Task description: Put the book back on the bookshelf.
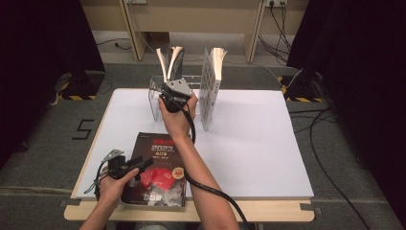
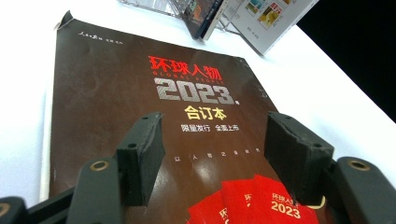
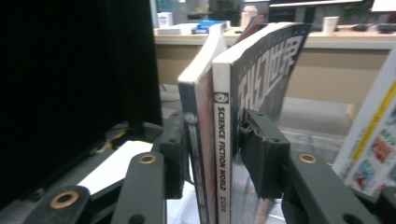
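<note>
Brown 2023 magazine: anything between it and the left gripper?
Nothing visible. The left gripper hovers over the near part of the brown 2023 magazine, jaws open, with bare cover between them. The magazine lies flat on the white table.

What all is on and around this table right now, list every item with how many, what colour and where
Dark magazine: one, brown-black cover with red packets, flat at the near edge.
Upright magazines: two, white and dark spines, standing in the rack between the right gripper's pads.
Clear rack: one, transparent, far side of the table.
White magazine: one, pale cover with small pictures, upright right of the rack.
Table: one, white top.
Left gripper: one, black, open over the dark magazine.
Right gripper: one, black, at the rack; whether its pads press the spines is unclear.
</note>
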`<state>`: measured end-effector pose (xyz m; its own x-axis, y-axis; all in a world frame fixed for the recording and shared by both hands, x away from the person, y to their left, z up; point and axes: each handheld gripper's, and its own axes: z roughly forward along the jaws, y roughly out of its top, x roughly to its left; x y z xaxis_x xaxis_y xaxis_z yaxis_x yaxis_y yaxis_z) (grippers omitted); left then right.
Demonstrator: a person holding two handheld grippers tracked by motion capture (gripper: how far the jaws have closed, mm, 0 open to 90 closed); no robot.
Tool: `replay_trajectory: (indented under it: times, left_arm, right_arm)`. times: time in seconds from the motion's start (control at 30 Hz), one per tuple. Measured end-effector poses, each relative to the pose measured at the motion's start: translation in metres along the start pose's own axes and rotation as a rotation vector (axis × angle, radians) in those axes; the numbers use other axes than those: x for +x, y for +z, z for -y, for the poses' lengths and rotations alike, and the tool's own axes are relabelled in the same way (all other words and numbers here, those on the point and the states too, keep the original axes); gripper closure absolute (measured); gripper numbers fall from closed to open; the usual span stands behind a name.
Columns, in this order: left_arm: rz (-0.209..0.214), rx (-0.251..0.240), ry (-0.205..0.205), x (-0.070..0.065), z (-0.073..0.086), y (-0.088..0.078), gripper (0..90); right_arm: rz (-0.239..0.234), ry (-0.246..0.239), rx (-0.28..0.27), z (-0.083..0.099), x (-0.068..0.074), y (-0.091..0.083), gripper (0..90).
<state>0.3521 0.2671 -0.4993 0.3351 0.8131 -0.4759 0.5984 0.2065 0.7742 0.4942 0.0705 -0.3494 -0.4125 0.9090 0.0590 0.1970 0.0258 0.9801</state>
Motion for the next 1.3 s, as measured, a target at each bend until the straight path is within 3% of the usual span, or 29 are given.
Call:
replay_trajectory:
  times: [0.1,0.4,0.93,1.3]
  left_arm:
    - [-0.001,-0.001,0.001,-0.0001,-0.0001,-0.0003,36.7]
    - [-0.001,-0.001,0.000,0.0001,-0.0001,-0.0002,36.7]
    - [0.000,-0.001,0.000,-0.0006,0.0001,-0.0003,36.8]
    - [0.000,-0.002,0.000,-0.0005,0.0001,0.0000,36.7]
  right_arm:
    - [-0.028,0.005,-0.004,0.0020,-0.0002,-0.0012,60.8]
    - [-0.026,0.003,-0.018,0.0020,-0.0024,-0.0025,58.9]
    - [-0.079,0.032,-0.061,-0.0022,-0.0061,-0.0094,51.5]
    - [-0.043,0.018,-0.051,-0.0007,-0.0075,-0.0082,51.0]
